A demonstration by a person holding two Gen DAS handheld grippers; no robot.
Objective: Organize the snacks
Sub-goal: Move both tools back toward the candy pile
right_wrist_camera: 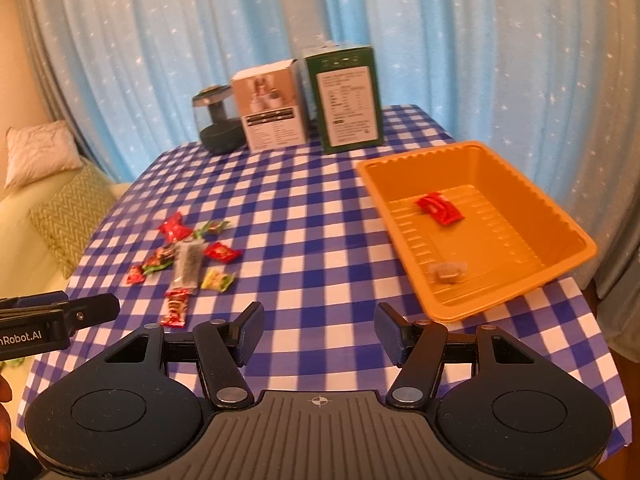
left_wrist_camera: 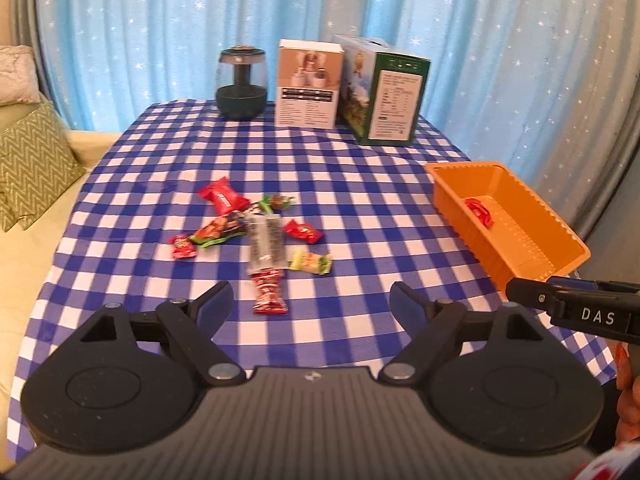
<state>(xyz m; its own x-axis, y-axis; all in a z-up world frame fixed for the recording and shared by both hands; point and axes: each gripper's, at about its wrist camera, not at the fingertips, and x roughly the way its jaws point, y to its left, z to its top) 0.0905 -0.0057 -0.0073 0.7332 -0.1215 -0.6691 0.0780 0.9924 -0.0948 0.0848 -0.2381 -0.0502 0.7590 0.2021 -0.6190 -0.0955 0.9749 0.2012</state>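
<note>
Left gripper (left_wrist_camera: pixel 311 300) and right gripper (right_wrist_camera: pixel 319 334), fingers spread and empty, above checked tabletop (left_wrist_camera: pixel 360 168); loose snacks (left_wrist_camera: pixel 256 236) clustered mid-cloth; orange tray (right_wrist_camera: pixel 568 232) at right holding red candy (right_wrist_camera: pixel 439 209) and pale candy (right_wrist_camera: pixel 448 273).

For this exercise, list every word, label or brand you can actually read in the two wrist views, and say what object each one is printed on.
"DAS": white letters on the side of the right claw, seen from the left wrist view.
"nRobot.AI": white lettering, cut off at the picture's edge, on the left claw, seen from the right wrist view.
White box and green box: printed panels too small to read.
Snack wrappers: print blurred, unreadable.
</note>
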